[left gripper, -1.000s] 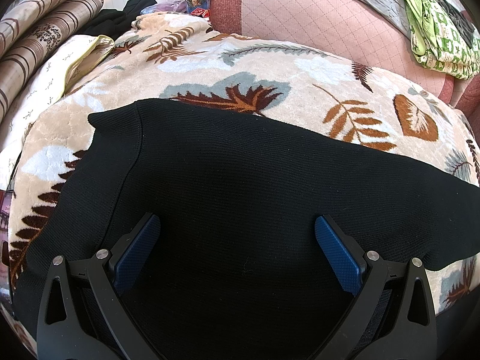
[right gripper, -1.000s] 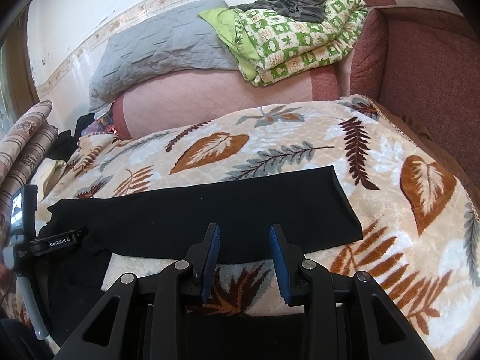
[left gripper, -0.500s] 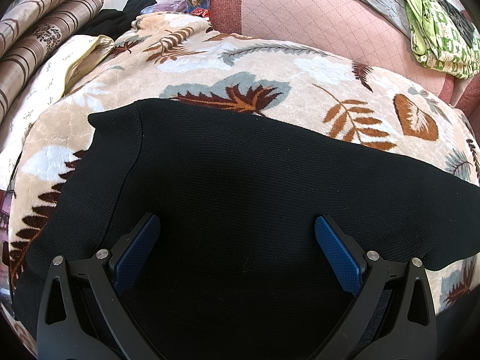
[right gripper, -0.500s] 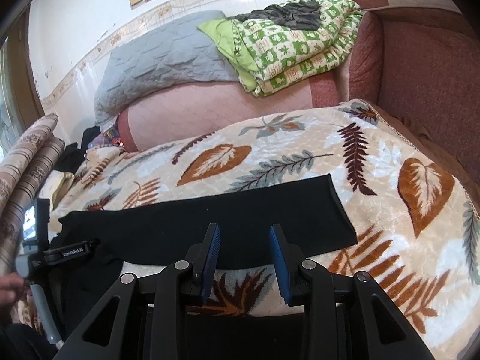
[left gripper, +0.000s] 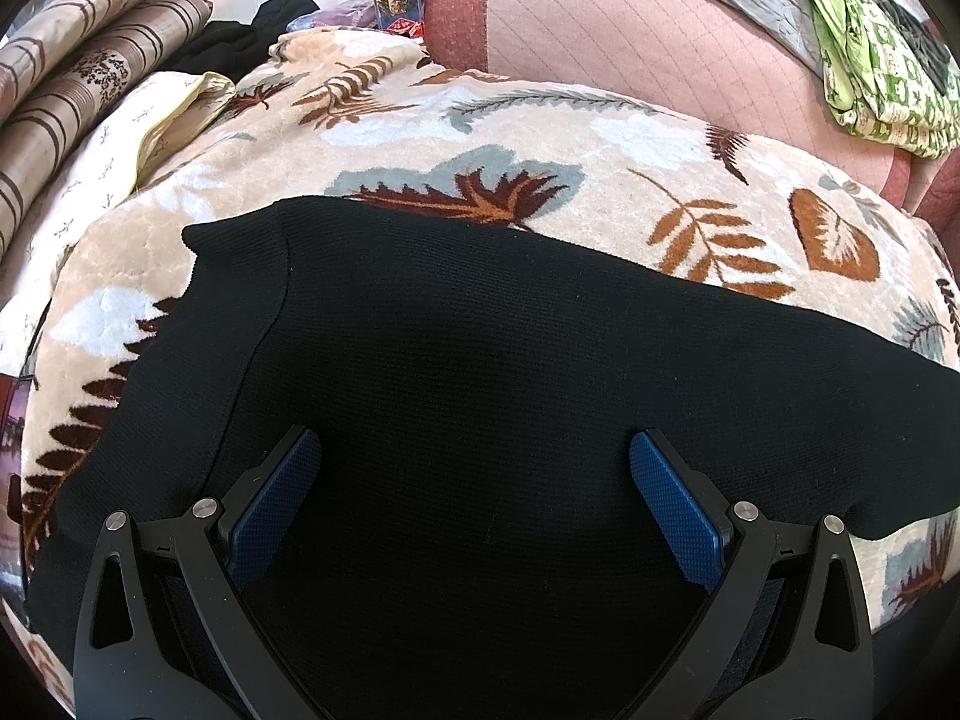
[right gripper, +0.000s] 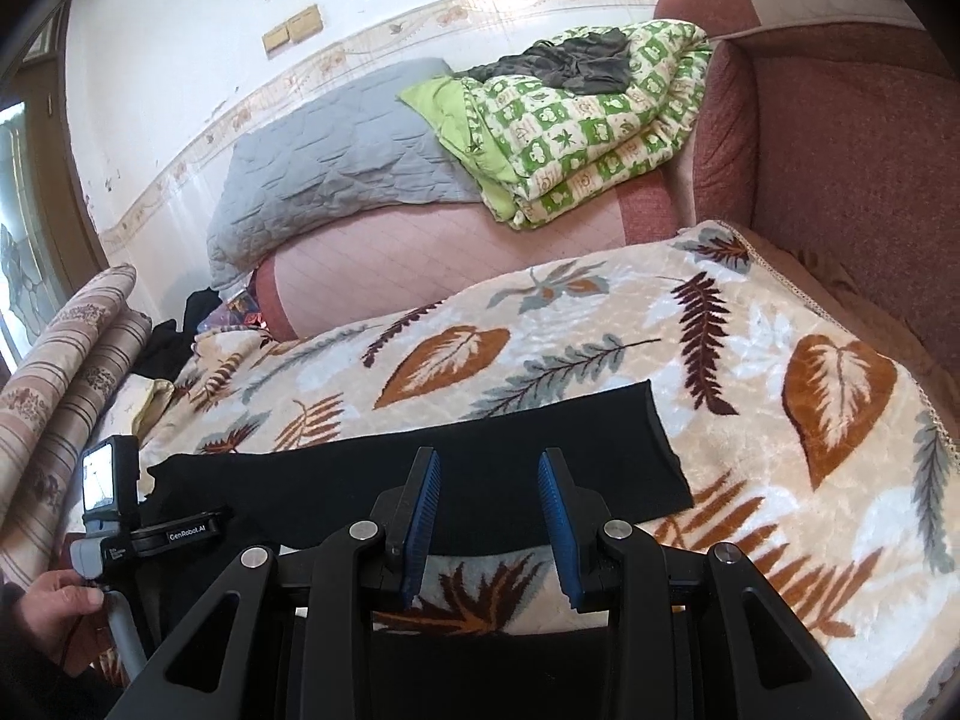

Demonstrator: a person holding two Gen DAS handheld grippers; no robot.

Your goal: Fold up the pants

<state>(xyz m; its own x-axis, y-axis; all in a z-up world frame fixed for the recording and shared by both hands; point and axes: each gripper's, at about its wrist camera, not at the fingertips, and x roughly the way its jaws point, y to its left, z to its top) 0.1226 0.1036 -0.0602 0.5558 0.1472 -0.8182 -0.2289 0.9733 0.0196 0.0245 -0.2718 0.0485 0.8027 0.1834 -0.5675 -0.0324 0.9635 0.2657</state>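
Observation:
The black pants [left gripper: 480, 372] lie flat on a leaf-patterned blanket [left gripper: 420, 138]. In the left wrist view my left gripper [left gripper: 474, 468] is wide open just above the waist end, holding nothing. In the right wrist view one black leg [right gripper: 468, 468] stretches to the right and ends in a cuff [right gripper: 663, 444]. My right gripper [right gripper: 489, 480] is partly open and empty, hovering above the leg's near edge. The left gripper's handle [right gripper: 138, 540] shows at the far left, held by a hand.
The blanket [right gripper: 720, 360] covers a red sofa [right gripper: 840, 150]. A folded green checked quilt [right gripper: 588, 132] and a grey quilt [right gripper: 336, 168] lie on the backrest. Striped rolled bedding [left gripper: 72, 90] and a cream pillow [left gripper: 120, 156] sit at the left.
The right gripper has risen and tilted up, so more wall and backrest show. The left gripper and the pants have not moved.

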